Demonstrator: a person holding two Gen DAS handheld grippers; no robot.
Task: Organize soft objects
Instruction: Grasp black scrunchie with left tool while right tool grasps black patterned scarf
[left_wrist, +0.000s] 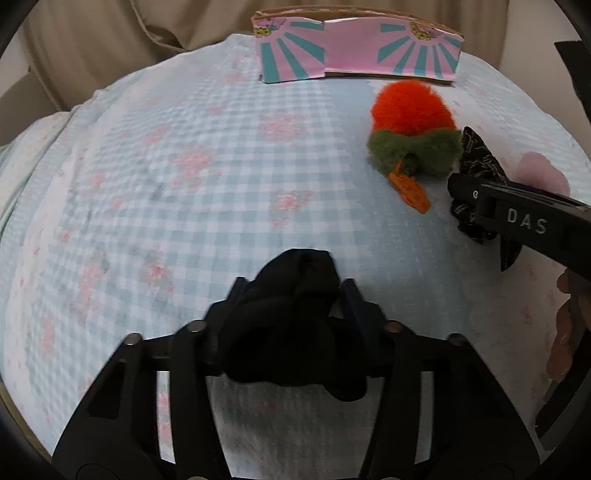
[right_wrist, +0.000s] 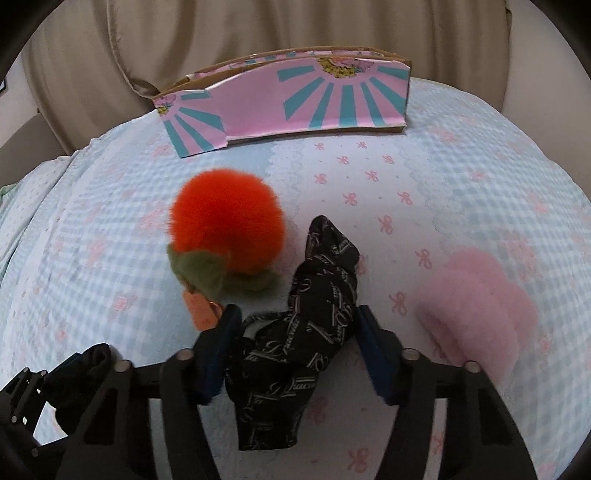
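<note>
My left gripper (left_wrist: 291, 295) is shut on a plain black cloth bundle (left_wrist: 291, 325), held over the checked bedspread (left_wrist: 166, 177). My right gripper (right_wrist: 295, 328) has its fingers on both sides of a black printed scrunchie (right_wrist: 314, 314) that lies on the bedspread (right_wrist: 424, 177); the jaws stand apart around it. A fluffy orange ball with green leaves and an orange tag (right_wrist: 225, 229) lies just left of the scrunchie, and shows in the left wrist view (left_wrist: 413, 118) too. A fluffy pink piece (right_wrist: 480, 299) lies to the right.
A pink and teal cardboard box (right_wrist: 295, 107) stands at the far edge of the bed, also in the left wrist view (left_wrist: 358, 48). Beige curtain (right_wrist: 258, 33) hangs behind. The left gripper with its cloth shows at the lower left of the right wrist view (right_wrist: 74, 380).
</note>
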